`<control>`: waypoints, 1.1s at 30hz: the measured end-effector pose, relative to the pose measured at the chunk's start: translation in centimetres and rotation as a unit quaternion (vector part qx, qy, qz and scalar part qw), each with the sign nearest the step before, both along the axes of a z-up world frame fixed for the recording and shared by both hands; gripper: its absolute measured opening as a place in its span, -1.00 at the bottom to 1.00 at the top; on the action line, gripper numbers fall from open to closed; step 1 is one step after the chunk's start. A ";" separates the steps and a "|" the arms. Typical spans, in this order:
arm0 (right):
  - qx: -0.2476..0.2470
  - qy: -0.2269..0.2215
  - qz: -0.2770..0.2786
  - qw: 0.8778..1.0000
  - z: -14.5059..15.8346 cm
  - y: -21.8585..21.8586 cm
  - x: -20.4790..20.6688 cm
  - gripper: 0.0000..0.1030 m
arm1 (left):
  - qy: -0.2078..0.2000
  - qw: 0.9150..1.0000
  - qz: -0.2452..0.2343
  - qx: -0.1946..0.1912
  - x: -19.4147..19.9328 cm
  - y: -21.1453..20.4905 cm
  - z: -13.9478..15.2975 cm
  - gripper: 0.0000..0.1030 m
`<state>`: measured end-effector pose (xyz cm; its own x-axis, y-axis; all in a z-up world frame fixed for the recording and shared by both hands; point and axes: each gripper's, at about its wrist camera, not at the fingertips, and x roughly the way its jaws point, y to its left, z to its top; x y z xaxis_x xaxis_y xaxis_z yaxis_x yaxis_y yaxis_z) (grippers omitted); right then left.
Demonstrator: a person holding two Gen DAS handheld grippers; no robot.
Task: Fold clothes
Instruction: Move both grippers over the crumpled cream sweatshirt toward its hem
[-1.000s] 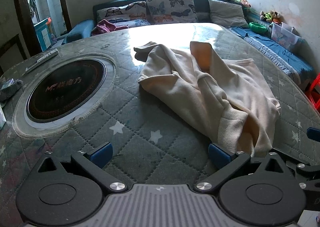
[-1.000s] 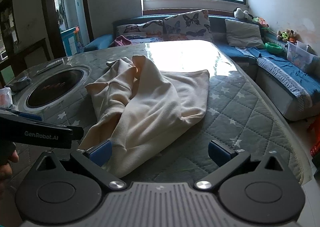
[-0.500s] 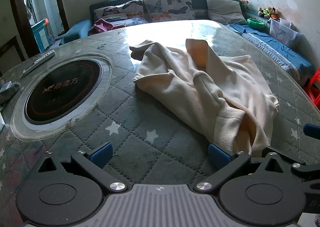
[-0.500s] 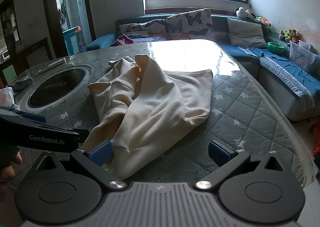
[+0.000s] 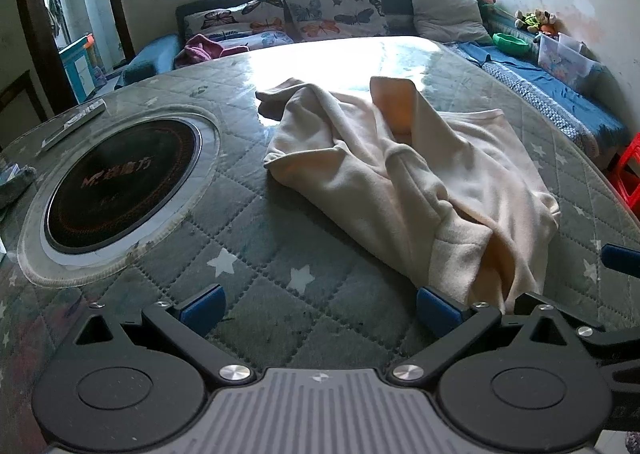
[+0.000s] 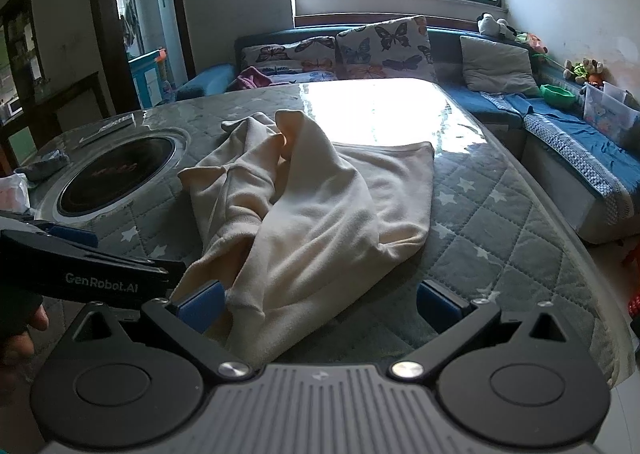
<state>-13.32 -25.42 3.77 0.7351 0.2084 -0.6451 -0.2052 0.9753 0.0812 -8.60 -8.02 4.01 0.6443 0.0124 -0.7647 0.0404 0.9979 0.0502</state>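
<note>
A crumpled cream garment (image 5: 408, 181) lies on the quilted star-pattern table (image 5: 256, 318); it also shows in the right wrist view (image 6: 312, 221). My left gripper (image 5: 318, 312) is open and empty, low over the table, with the garment's near cuff beside its right fingertip (image 5: 436, 310). My right gripper (image 6: 320, 306) is open, and the garment's near edge lies between its blue fingertips, close to the left one (image 6: 200, 304). The left gripper's black body (image 6: 80, 274) shows at the left of the right wrist view.
A round black induction cooktop (image 5: 120, 181) is set into the table's left side. A sofa with butterfly cushions (image 5: 332, 9) runs behind and to the right. A red stool (image 5: 628, 169) stands off the table's right edge.
Both grippers have moved slightly forward towards the garment's near edge. The garment has not moved.
</note>
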 end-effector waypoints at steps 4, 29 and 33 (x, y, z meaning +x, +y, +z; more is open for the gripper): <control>-0.001 0.000 0.004 1.000 0.1 0.3 0.3 1.00 | 0.004 1.000 0.000 -0.001 0.3 0.1 0.0 1.00; 0.006 -0.008 0.011 1.000 0.7 0.2 1.8 1.00 | 0.008 1.000 0.004 -0.001 2.2 0.5 0.4 1.00; 0.008 -0.012 0.010 1.000 0.8 0.0 2.3 1.00 | 0.008 1.000 0.009 -0.006 2.8 0.8 0.6 1.00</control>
<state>-11.07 -25.40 4.62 0.7457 0.2331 -0.6242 -0.2265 0.9697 0.0916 -5.76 -7.23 4.60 0.6322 0.0144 -0.7746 0.0234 0.9990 0.0377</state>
